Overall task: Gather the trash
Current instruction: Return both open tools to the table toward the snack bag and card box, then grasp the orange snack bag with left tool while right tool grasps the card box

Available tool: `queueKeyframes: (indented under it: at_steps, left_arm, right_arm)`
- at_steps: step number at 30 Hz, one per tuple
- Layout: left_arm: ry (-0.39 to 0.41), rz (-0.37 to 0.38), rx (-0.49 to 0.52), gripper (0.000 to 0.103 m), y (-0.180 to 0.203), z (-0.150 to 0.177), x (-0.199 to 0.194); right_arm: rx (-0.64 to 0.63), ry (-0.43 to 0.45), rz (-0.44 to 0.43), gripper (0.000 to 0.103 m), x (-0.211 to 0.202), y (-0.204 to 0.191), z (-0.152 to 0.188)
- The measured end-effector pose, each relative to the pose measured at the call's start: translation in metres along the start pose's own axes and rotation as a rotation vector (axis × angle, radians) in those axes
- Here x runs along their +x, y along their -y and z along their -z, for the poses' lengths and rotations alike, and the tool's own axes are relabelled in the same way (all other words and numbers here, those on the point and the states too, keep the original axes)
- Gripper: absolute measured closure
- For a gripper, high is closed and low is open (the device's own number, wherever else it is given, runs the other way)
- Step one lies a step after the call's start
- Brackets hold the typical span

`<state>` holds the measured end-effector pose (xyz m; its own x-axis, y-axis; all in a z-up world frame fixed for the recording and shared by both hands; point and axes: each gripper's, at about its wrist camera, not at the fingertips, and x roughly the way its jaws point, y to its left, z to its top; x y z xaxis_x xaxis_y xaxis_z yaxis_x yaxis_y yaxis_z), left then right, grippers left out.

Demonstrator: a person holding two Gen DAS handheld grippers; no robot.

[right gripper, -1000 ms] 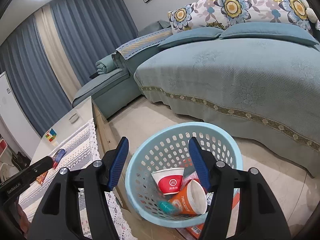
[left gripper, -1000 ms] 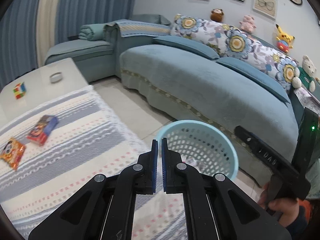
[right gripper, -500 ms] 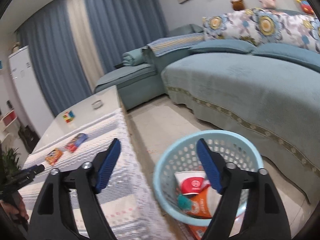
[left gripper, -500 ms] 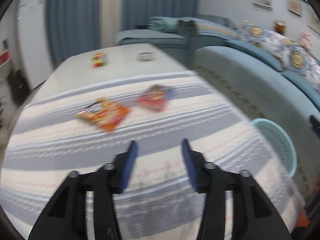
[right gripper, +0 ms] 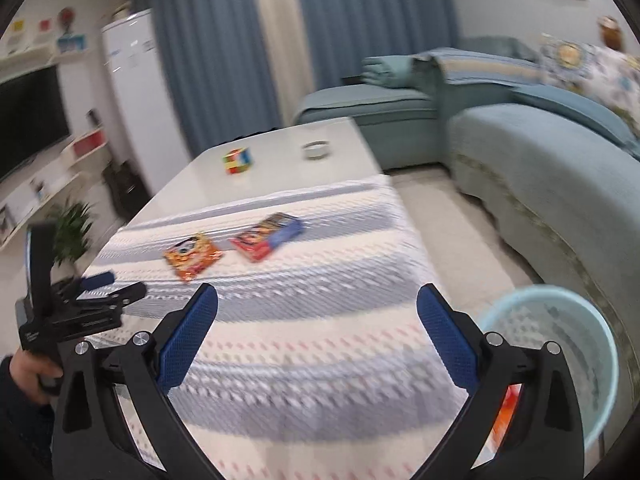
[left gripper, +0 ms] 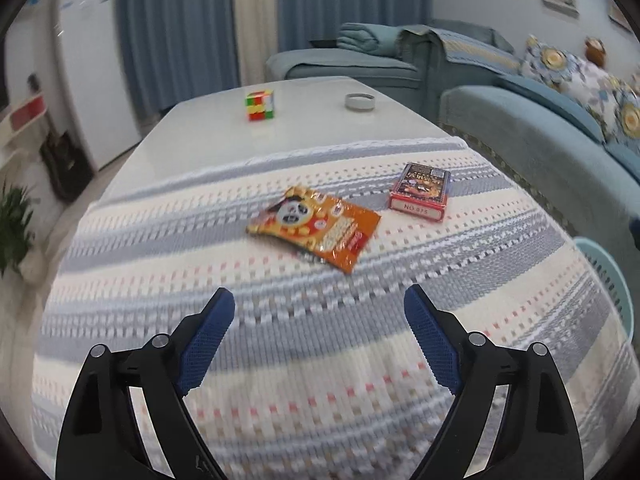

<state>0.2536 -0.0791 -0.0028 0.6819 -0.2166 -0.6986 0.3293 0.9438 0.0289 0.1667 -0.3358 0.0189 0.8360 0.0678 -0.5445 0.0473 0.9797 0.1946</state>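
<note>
An orange snack packet (left gripper: pixel 316 226) with a panda face lies flat on the striped cloth, and a red and blue card box (left gripper: pixel 420 191) lies to its right. My left gripper (left gripper: pixel 318 312) is open and empty, hovering short of the packet. In the right wrist view the packet (right gripper: pixel 193 255) and the box (right gripper: pixel 266 235) lie further off. My right gripper (right gripper: pixel 316 308) is open and empty over the cloth. The left gripper (right gripper: pixel 100 284) shows at the left there. The light blue trash basket (right gripper: pixel 560 340) stands on the floor at the right; its rim (left gripper: pixel 612 276) shows in the left view.
A white coffee table (left gripper: pixel 312 120) carries the striped cloth (left gripper: pixel 304 360), a colour cube (left gripper: pixel 260 105) and a small round dish (left gripper: pixel 359 101) at its far end. A teal sofa (right gripper: pixel 552 160) runs along the right. A white cabinet and a potted plant (left gripper: pixel 14 224) are at the left.
Both grippers have swung left from the basket towards the table. The left gripper went from shut to wide open. The packet and box now lie in front of the left gripper.
</note>
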Motion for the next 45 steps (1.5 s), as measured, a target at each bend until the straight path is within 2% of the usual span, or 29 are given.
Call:
queueKeyframes:
  at_steps: [4, 7, 10, 13, 15, 18, 19, 20, 24, 27, 32, 35, 40, 43, 44, 45]
  left_arm:
    - [-0.04, 0.053, 0.104, 0.018, -0.007, -0.011, 0.031]
    - [-0.083, 0.085, 0.125, 0.018, -0.01, -0.016, 0.053]
    - [-0.088, 0.066, 0.224, 0.018, -0.008, -0.02, 0.068]
    - [-0.099, 0.122, 0.309, 0.018, -0.011, -0.023, 0.075]
    - [-0.115, 0.151, 0.313, 0.018, -0.016, -0.025, 0.079]
    - [-0.106, 0.194, 0.274, 0.018, -0.028, -0.03, 0.084]
    - [-0.1, 0.21, 0.275, 0.018, -0.029, -0.031, 0.085]
    - [-0.096, 0.236, 0.28, 0.018, -0.028, -0.031, 0.086]
    - [-0.146, 0.346, 0.351, 0.018, -0.019, -0.03, 0.1]
    - [-0.145, 0.363, 0.362, 0.018, -0.019, -0.035, 0.108]
    - [-0.139, 0.347, 0.333, 0.018, -0.025, -0.044, 0.122]
    - [-0.121, 0.311, 0.298, 0.018, -0.031, -0.047, 0.126]
    - [-0.101, 0.254, 0.26, 0.018, -0.035, -0.059, 0.132]
    - [-0.136, 0.215, 0.207, 0.02, -0.037, -0.067, 0.149]
    - [-0.138, 0.209, 0.197, 0.024, -0.037, -0.07, 0.153]
    - [-0.139, 0.2, 0.19, 0.033, -0.035, -0.074, 0.156]
  right_arm:
    - [-0.121, -0.075, -0.145, 0.008, 0.06, -0.023, -0.018]
    - [-0.162, -0.165, -0.183, 0.008, 0.106, -0.031, -0.027]
    - [-0.143, -0.269, -0.134, 0.008, 0.15, -0.034, -0.034]
    - [-0.033, -0.32, -0.066, 0.008, 0.175, -0.04, -0.041]
    - [0.061, -0.328, -0.037, 0.008, 0.186, -0.047, -0.048]
    - [0.125, -0.335, 0.053, 0.008, 0.205, -0.059, -0.063]
    - [0.152, -0.35, 0.11, 0.008, 0.215, -0.062, -0.068]
    - [0.18, -0.378, 0.168, 0.008, 0.224, -0.064, -0.069]
    - [0.328, -0.438, 0.235, 0.008, 0.244, -0.059, -0.063]
    - [0.292, -0.421, 0.334, 0.008, 0.25, -0.07, -0.06]
    - [0.246, -0.404, 0.448, 0.008, 0.259, -0.084, -0.054]
    - [0.214, -0.384, 0.494, 0.008, 0.263, -0.088, -0.051]
    - [0.193, -0.337, 0.503, 0.008, 0.263, -0.09, -0.047]
    - [0.192, -0.321, 0.499, 0.008, 0.261, -0.09, -0.046]
    - [0.194, -0.32, 0.496, 0.008, 0.26, -0.09, -0.046]
    - [0.195, -0.318, 0.494, 0.009, 0.26, -0.09, -0.046]
